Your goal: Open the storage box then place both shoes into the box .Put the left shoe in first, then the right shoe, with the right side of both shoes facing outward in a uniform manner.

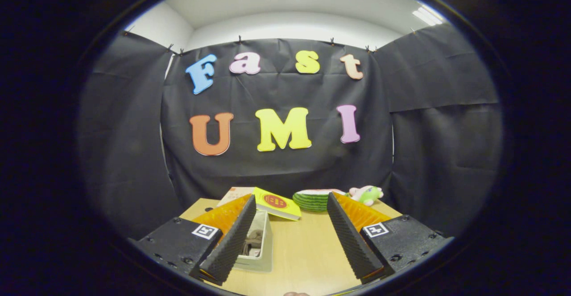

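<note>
Wooden worktop (308,247) runs away toward the booth wall. Storage box (261,247), pale and open-topped, sits near and left, partly hidden behind the tool's left finger; its long axis runs near-to-far. Something brownish lies inside, likely a shoe (253,241), too hidden to tell which. Tool (290,238) is spread wide, pinching nothing, bare worktop between the fingers. So the box lies left of the tool's centre line, not ahead. Far end: yellow book (276,203) with a red round emblem, writing unreadable; green striped plates (312,199); small plush toy (366,194) at far right. No brand legible.
</note>
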